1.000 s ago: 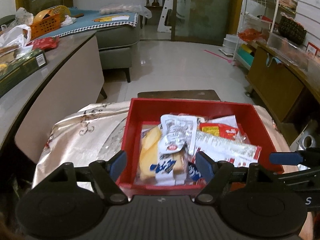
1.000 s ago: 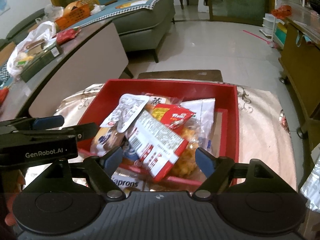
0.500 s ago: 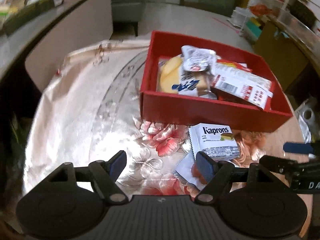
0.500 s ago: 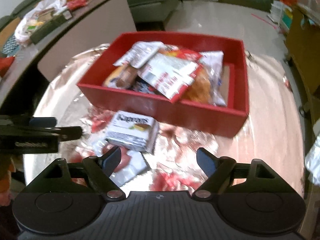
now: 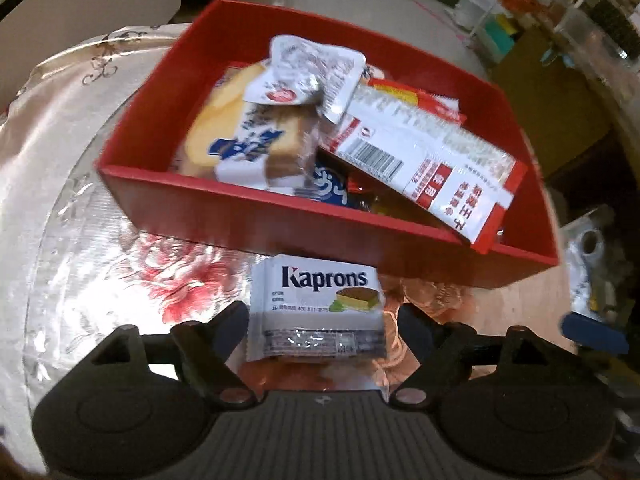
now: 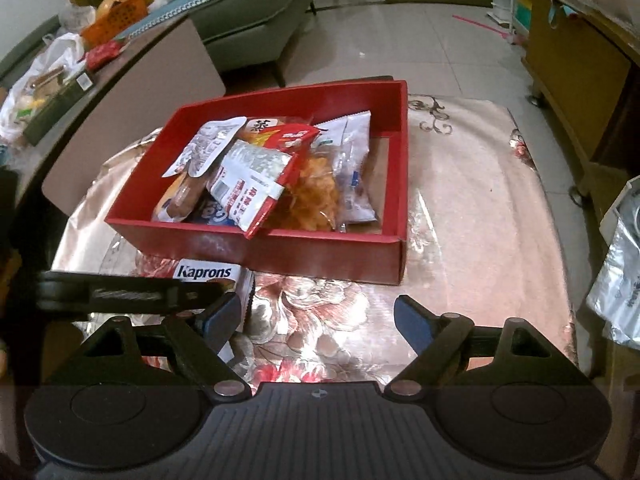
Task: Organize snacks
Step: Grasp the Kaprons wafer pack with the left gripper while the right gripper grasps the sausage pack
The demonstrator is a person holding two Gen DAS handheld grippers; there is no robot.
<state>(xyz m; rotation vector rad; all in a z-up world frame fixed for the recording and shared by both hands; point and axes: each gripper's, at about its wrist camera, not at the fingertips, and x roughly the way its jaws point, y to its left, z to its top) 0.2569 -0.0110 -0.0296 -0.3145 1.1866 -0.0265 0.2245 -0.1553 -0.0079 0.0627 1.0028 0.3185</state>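
- We see the Kaprons packet in glossy plastic film.
- Our red box looks like matt card.
- The flowered tablecloth shines like satin.

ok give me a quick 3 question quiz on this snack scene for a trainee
1. True or false: the Kaprons packet lies inside the red box.
2. Which gripper has the Kaprons packet between its open fingers: A left gripper, B right gripper?
3. Fill in: the right gripper hovers over the flowered ____.

Key: 1 false; 2 A; 3 tablecloth
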